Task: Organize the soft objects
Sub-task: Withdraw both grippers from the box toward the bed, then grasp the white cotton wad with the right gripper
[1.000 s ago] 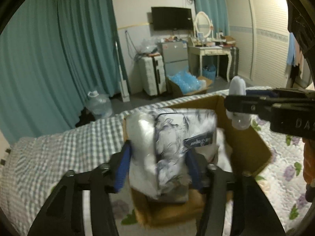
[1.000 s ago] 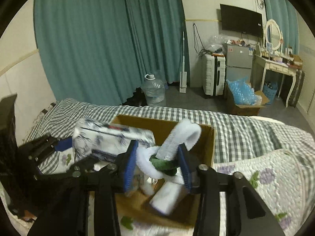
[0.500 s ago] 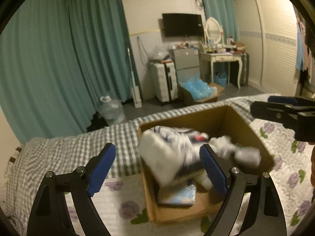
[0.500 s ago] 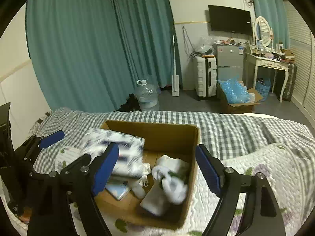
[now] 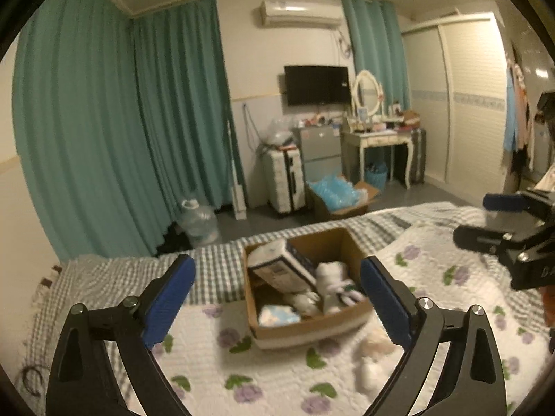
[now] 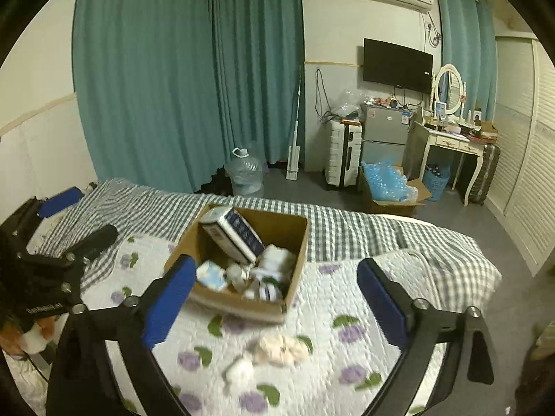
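Observation:
A brown cardboard box sits on the flowered bedspread. In it a white and navy tissue pack leans tilted, beside white socks and a small pale blue pack. A pale pink and white soft item lies on the bed in front of the box. My left gripper is open and empty, above and short of the box. My right gripper is open and empty, also held back from the box.
The bed has a checked sheet at its far edge. Beyond it on the floor stand a water jug, a white suitcase, a box of blue plastic and a dressing table. Teal curtains cover the wall.
Both grippers opened and let go: the tissue pack and the white socks dropped into the box. Both grippers then pulled back and up from the box.

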The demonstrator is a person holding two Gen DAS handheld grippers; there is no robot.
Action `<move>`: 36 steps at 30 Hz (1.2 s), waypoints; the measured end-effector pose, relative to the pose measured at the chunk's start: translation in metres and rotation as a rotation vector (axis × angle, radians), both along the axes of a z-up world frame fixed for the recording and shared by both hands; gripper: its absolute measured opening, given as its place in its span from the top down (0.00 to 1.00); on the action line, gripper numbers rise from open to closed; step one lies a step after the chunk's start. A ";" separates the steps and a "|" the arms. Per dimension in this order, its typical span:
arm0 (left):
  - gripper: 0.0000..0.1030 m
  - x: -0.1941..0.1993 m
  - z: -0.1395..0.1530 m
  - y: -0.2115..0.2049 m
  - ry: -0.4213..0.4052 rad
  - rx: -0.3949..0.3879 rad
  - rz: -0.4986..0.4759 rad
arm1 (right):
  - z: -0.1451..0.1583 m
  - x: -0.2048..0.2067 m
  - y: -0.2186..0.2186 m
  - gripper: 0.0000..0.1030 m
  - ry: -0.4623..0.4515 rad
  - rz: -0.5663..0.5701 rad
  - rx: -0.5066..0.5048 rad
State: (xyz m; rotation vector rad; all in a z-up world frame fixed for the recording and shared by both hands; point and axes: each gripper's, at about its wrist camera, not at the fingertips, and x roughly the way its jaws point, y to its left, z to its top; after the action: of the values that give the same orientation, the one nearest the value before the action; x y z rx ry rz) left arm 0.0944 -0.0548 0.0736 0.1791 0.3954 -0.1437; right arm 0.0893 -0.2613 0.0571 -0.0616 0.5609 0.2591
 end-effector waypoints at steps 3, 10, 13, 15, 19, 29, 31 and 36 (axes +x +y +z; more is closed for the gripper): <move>0.05 -0.025 0.000 -0.002 0.002 -0.036 0.003 | -0.005 -0.020 -0.005 0.03 0.024 -0.011 -0.028; 0.05 -0.051 -0.051 0.006 0.089 -0.079 0.104 | -0.075 -0.039 -0.002 0.03 0.115 -0.020 -0.034; 0.05 -0.050 -0.082 0.010 0.129 -0.074 0.114 | -0.122 -0.033 0.004 0.03 0.179 -0.050 -0.023; 0.05 -0.044 -0.107 0.014 0.161 -0.060 0.130 | -0.155 -0.026 0.012 0.03 0.212 -0.067 -0.011; 0.05 -0.033 -0.151 0.026 0.224 -0.048 0.160 | -0.209 -0.004 0.028 0.04 0.302 -0.103 0.026; 0.05 -0.007 -0.227 0.044 0.363 -0.026 0.178 | -0.267 0.036 0.059 0.67 0.425 -0.101 0.046; 0.05 -0.004 -0.232 0.044 0.378 -0.027 0.179 | -0.265 0.034 0.060 0.70 0.422 -0.094 0.044; 0.05 -0.008 -0.230 0.034 0.381 -0.025 0.149 | -0.240 0.010 0.049 0.71 0.381 -0.055 0.072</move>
State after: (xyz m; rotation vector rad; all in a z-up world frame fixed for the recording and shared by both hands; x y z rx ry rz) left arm 0.0869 -0.0208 -0.1559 0.0966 0.7835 -0.0344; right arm 0.0994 -0.2119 -0.1826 0.0748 0.9302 0.2387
